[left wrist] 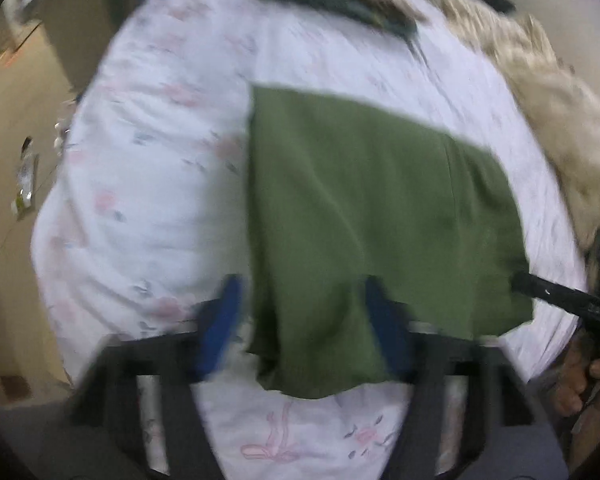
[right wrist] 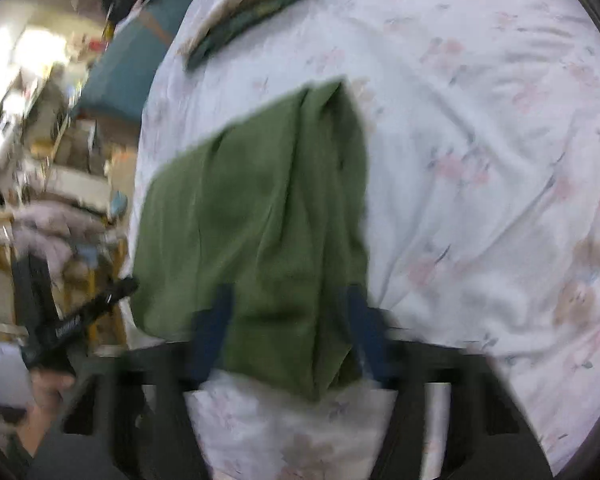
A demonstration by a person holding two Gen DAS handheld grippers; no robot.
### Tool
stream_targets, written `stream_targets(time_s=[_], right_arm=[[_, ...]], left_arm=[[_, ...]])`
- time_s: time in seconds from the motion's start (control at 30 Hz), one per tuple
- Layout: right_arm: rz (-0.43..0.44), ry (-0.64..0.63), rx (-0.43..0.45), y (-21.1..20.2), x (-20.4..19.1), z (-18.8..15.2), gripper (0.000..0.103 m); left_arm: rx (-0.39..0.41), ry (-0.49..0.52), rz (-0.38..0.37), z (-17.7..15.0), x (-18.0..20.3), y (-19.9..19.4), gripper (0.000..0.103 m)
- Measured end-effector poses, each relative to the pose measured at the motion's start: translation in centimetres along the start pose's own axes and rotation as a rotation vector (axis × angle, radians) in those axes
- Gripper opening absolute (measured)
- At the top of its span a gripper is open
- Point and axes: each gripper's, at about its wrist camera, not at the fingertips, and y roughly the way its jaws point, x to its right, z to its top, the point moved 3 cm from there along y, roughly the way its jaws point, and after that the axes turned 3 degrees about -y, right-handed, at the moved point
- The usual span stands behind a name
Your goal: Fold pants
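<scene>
Both claws grip green pants; their lettering unreadable.

We count one pair of green pants, folded into a block on one bed with a white floral sheet. Beyond the pants lies one dark green folded garment, and to their right one cream furry blanket. Two tools are here, the left tool and the right tool, each with two blue fingers.
</scene>
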Motion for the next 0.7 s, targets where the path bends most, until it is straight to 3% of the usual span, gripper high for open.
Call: stream_targets(time_s=[0.03,0.1,0.23,0.3,0.33,0.4,0.43,0.5,0.53,0.6,0.7], right_arm=[[-0.042,-0.044,0.007,0.2,-0.8,-0.4,0.002],[-0.06,-0.055,0.044,-0.4,-1.6,-0.6,0.0],[0.024,-0.021,0.086,-2.6,-2.3,-1.8,0.0],[0.122,0.061,0.058,-2.5,-1.9,-2.4,0.0],[0.117,0.078,0.035,-1.7,-1.6,-2.6,0.0],[0.046,0.116,-0.052,1.1,-0.3,-3.4,0.002],[0.0,0.134,-0.121,2.9,0.6,-3.9,0.01],[-0.036,0.17,-0.165,4.0,1.4,-3.9,0.019],[-0.033,0.183,-0.161,3.4,1.4,-3.5,0.025],[-0.039,0.159,-0.119,1.5,1.2,-2.5,0.031],[-0.038,0.113,0.03,-2.4,0.7,0.8,0.047]], left_arm=[[-0.013,0.014,0.0,-0.1,0.3,0.3,0.006],[-0.018,0.032,-0.006,-0.4,0.9,0.0,0.003],[0.03,-0.007,-0.02,0.1,-0.2,-2.5,0.002],[0.012,-0.018,-0.008,-0.2,-1.0,-2.4,0.002],[-0.021,-0.015,0.007,-0.4,-1.1,-1.5,0.002],[-0.076,0.019,0.069,-0.9,-0.6,0.6,0.008],[-0.093,0.046,0.111,-1.3,-0.3,1.4,0.01],[-0.109,0.055,0.148,-1.4,0.0,1.7,0.016],[-0.101,0.044,0.159,-1.2,0.0,1.1,0.031],[-0.061,0.014,0.131,-0.5,-0.3,-0.7,0.05],[0.026,-0.027,0.121,2.2,-0.9,-2.8,0.051]])
